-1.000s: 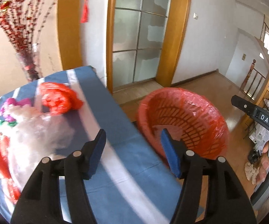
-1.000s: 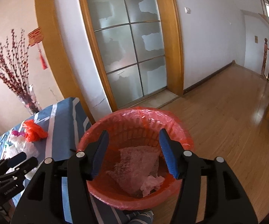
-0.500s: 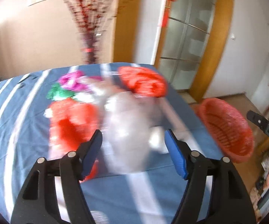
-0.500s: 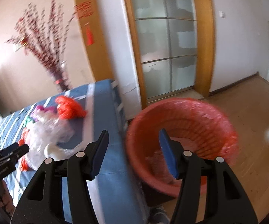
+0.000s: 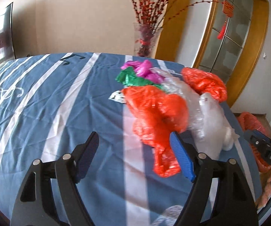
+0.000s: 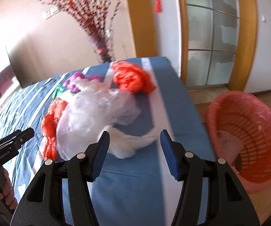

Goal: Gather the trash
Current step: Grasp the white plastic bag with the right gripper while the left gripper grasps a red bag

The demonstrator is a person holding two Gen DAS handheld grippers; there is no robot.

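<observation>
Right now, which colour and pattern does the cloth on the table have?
Blue with white stripes; the tablecloth shows best in the left wrist view.

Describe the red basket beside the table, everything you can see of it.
The red basket is a round plastic bin with slatted, lattice-like walls, lined with a thin red plastic bag folded over its rim. It stands on the wooden floor just off the table's corner. Pale crumpled plastic lies inside. No gripper touches it.
</observation>
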